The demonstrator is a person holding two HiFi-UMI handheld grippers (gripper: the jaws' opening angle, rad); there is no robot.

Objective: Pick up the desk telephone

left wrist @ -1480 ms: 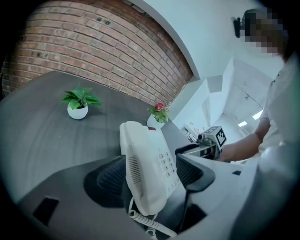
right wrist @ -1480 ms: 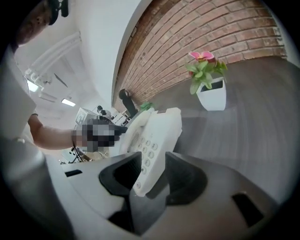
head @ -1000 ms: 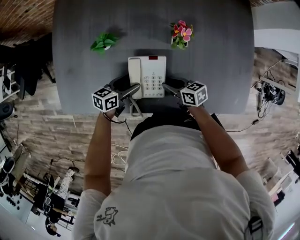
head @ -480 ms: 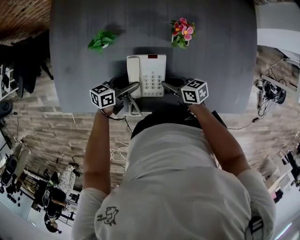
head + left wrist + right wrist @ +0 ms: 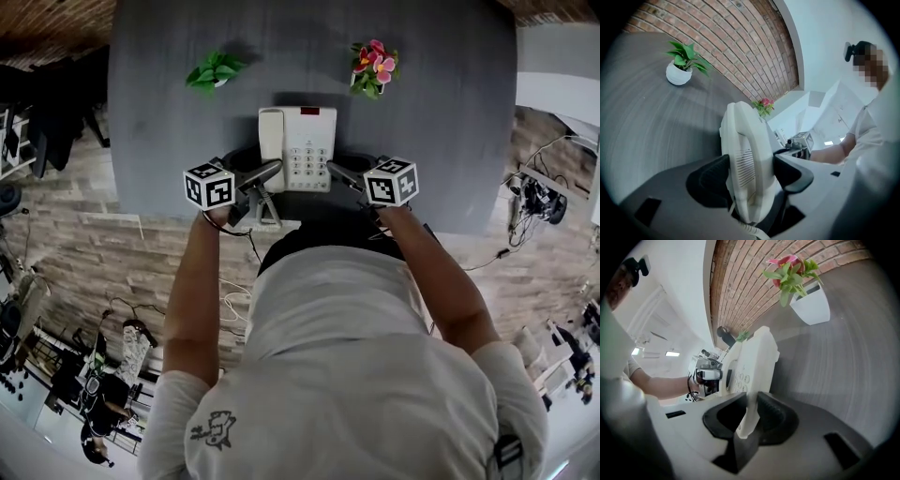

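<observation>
A white desk telephone (image 5: pixel 300 150) lies on the grey table (image 5: pixel 169 122), handset on its left side. My left gripper (image 5: pixel 272 192) is at the phone's near left corner. In the left gripper view its jaws are closing, and both dark pads touch the handset side of the telephone (image 5: pixel 747 159). My right gripper (image 5: pixel 337 178) is at the near right corner. Its jaws are closing too, and the thin right edge of the telephone (image 5: pixel 752 380) is pinched between the pads. A coiled cord hangs below the left gripper (image 5: pixel 750 173).
A small green plant in a white pot (image 5: pixel 214 70) stands at the back left of the table. A pot of pink flowers (image 5: pixel 375 66) stands at the back right, close behind the phone. The table's near edge runs just under both grippers.
Both grippers stay at the phone's near corners and the phone has not moved. Only the head view has shifted slightly.
</observation>
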